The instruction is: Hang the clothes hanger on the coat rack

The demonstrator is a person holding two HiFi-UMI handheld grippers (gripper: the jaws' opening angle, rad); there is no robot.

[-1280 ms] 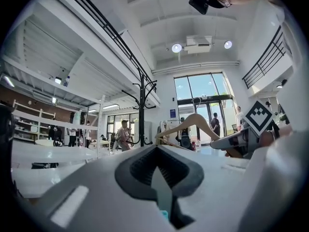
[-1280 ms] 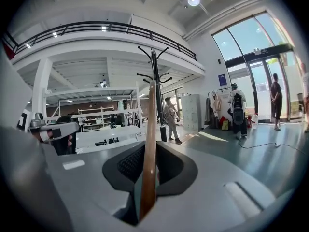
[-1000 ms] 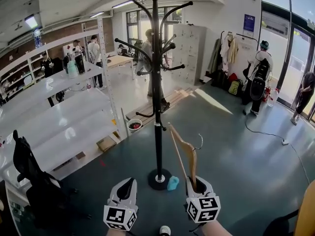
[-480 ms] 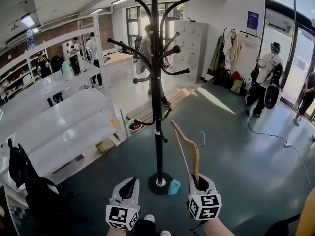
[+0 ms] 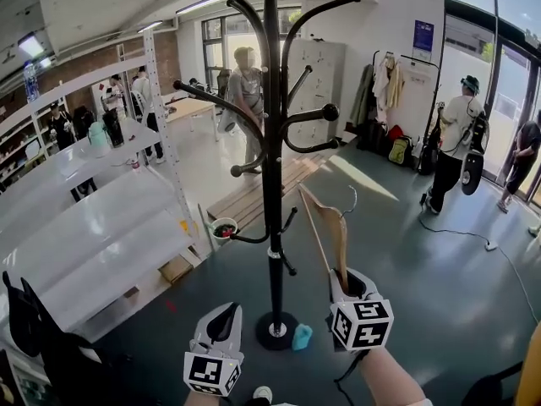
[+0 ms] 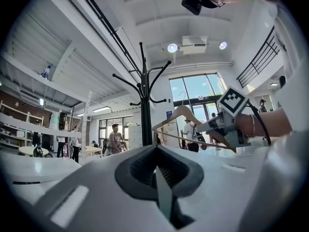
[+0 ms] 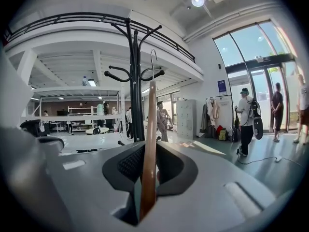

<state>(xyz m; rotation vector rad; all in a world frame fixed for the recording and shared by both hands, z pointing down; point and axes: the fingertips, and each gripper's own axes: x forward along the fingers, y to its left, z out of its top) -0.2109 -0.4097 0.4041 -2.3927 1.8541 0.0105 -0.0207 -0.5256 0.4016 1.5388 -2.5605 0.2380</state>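
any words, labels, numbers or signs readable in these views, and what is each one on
No text can be read in any view.
Blue sign on the white wall: print too small to read.
Square markers on the left gripper and right gripper: black-and-white patterns, no letters or numbers.
Clothes hanger and coat rack: no label visible.

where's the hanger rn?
In the head view, the wooden hanger stands roughly upright in the right gripper, just right of the coat rack, hook end up and not yet on any peg.
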